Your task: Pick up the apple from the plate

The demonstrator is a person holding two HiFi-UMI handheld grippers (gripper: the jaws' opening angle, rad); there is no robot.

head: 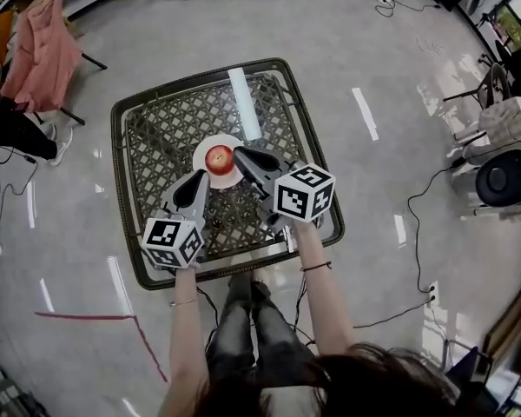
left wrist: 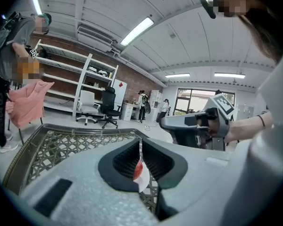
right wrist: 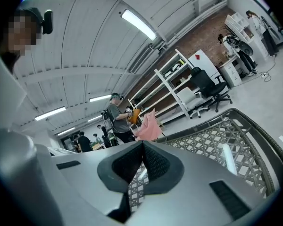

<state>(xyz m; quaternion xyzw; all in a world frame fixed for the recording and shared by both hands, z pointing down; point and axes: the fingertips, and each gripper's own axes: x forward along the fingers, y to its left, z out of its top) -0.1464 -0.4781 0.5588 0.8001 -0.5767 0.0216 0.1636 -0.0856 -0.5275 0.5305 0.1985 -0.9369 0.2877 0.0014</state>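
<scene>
Left tool (left wrist: pixel 140 147): clenched, with its jaws pressed together and nothing between them. A slice of red apple and white plate shows only through the gap beneath the pads, ahead of the tips.
Right tool (right wrist: pixel 142 149): also clenched and empty, with only the lattice visible below its jaws.
Why shut: both tools look to be on approach and not yet at the grasp. Whichever one takes the fruit will have to part its jaws first.
Tool placing: in the head view the two tools come at the plate from the person's side. The left tip is at the plate's near rim and the right tip is just beside the apple. Whether the right tip touches the apple cannot be told.
Apple (head: pixel 218 158): red, sitting on the plate and not gripped.
Plate (head: pixel 226 181): white, around the middle of the bench, which probably keeps it within reach of either hand.
Bench (head: pixel 156 137): has a dark lattice top with a raised rim.
Risk: a round apple may roll off if it is nudged by closed tips.
</scene>
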